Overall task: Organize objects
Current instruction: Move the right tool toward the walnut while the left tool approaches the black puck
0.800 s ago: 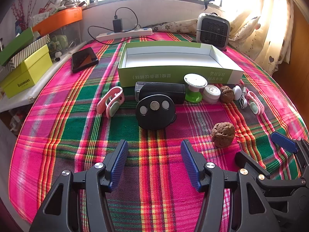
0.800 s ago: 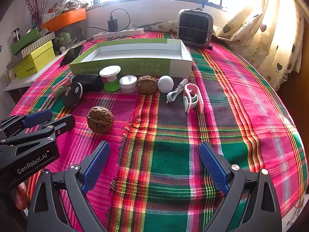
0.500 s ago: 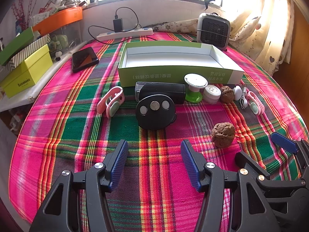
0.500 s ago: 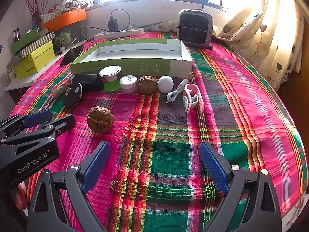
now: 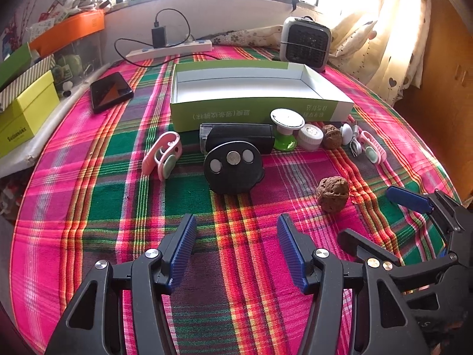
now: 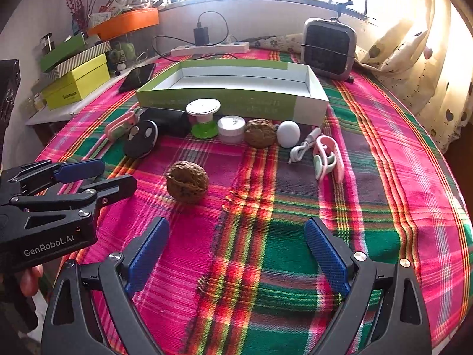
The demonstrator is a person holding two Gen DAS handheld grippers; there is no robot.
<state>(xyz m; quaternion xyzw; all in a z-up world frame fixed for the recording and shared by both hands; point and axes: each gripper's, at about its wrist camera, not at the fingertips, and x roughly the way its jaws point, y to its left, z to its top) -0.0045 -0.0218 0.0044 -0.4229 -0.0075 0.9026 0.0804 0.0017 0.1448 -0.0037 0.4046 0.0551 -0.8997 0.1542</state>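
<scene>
Both grippers low over the plaid tablecloth (image 6: pixel 266 266), angled down, nothing between the pads. Left gripper (image 5: pixel 236 254): jaws apart, empty. Right gripper (image 6: pixel 236 254): jaws spread wider, empty, just beside the left one, to its right.

Nearest loose item: a walnut (image 6: pixel 186 182), alone on the cloth, ahead of both grippers and between their lines of sight. Not touched.

Next out, black oval remote (image 5: pixel 233 167) with three round buttons, leaning against a black case (image 5: pixel 236 137) behind it. Left of those, a pink clip (image 5: pixel 162 155) lying on its own.

Then a row just in front of the box wall: green-and-white spool (image 6: pixel 203 115), small white jar (image 6: pixel 231 128), second walnut (image 6: pixel 260 132), white ball (image 6: pixel 288 134), white cable (image 6: pixel 303 147), second pink clip (image 6: pixel 328 159) at the right end. Jar, walnut and ball sit tight together; can't tell if they touch.

Behind the row: open green-and-white box (image 5: pixel 260 111), shallow, inside bare.

Farther back: black phone (image 5: pixel 111 91) to the left of the box, small grey heater (image 6: pixel 328 48) at the right rear, white power strip (image 5: pixel 170 50) with a charger plugged in by the window sill. Yellow box (image 6: pixel 77 81) stacked with others off the table's left edge.
</scene>
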